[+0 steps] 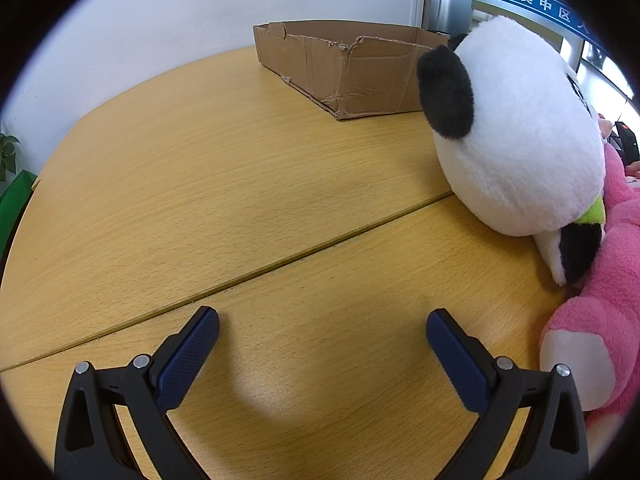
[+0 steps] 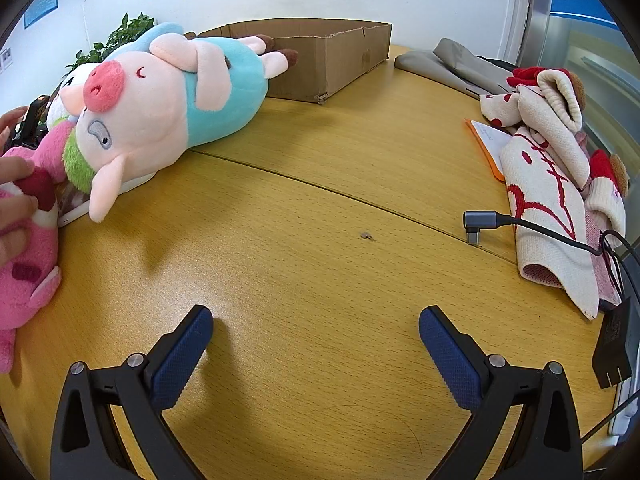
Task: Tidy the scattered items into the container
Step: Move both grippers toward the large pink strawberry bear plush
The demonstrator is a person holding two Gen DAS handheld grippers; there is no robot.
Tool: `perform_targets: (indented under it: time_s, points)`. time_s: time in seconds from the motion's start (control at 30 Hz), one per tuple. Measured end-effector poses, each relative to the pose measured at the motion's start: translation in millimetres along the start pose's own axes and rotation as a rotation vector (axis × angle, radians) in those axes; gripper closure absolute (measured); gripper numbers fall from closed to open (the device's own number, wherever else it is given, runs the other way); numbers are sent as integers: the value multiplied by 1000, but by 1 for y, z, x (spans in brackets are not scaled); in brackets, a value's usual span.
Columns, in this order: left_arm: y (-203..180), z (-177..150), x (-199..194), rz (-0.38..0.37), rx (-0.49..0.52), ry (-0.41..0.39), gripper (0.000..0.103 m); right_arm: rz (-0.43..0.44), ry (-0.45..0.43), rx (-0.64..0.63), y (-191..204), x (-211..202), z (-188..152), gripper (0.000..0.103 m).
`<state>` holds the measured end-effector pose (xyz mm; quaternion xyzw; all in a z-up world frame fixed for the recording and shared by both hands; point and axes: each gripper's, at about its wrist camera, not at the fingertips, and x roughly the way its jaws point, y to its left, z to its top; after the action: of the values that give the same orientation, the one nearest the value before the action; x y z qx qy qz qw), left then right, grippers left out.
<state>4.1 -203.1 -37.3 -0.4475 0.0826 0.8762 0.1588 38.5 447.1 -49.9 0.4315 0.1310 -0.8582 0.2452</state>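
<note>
My left gripper [image 1: 322, 326] hangs over bare wood with its jaws spread wide; nothing sits between the blue pads [image 1: 188, 356] and they touch nothing. Ahead of it on the wooden table [image 1: 200, 184] a seam runs across the top, and beyond that, toward the white wall, the cardboard box [image 1: 352, 68] stands low and open, its near corner torn. To the right of my left gripper a panda plush [image 1: 516, 132] lies on the table, its black ear turned to me, pressed against a pink plush [image 1: 600, 320] at the frame's right edge.

In the right wrist view, at the far left a person's hand [image 2: 14, 196] rests on that pink plush [image 2: 24, 276]. Next to it a pig plush [image 2: 160, 100] in a light blue outfit lies on its side, its feet reaching over the edge of the cardboard box [image 2: 332, 60], its head near the pink one. My right gripper [image 2: 316, 324] is likewise wide open over bare tabletop, gripping nothing, its fingers [image 2: 180, 360] clear of everything. Farther right a grey USB-C plug [image 2: 480, 220] lies on the wood, its cable running over a cream and red knitted cloth [image 2: 548, 200] heaped at the table's right edge. Behind that lies a grey folded fabric [image 2: 452, 60].
</note>
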Motion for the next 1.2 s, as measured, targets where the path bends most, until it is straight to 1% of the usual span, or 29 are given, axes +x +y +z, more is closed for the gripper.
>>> perform_targets:
  time_s: [0.67, 0.73, 0.83, 0.93, 1.0, 1.1, 1.2]
  points:
    - [-4, -1, 3, 5, -9, 0, 0, 1, -1, 5, -5, 1, 3, 0]
    - [-6, -1, 4, 14, -22, 0, 0, -15, 0, 30, -3, 2, 4, 0]
    - [-18, -8, 1, 35, -51, 0, 0, -76, 2, 111, 4, 1, 4, 0]
    - [-40, -18, -4, 20, -26, 0, 0, -118, 3, 164, 23, -3, -2, 0]
    - [-53, -27, -9, 46, -61, 0, 0, -142, 4, 193, 33, -6, -6, 0]
    - [-60, -43, -19, 138, -191, -1, 0, -190, 6, 257, 47, -10, -10, 0]
    - [-68, -61, -30, 206, -286, -2, 0, -192, 6, 270, 57, -11, -11, 0]
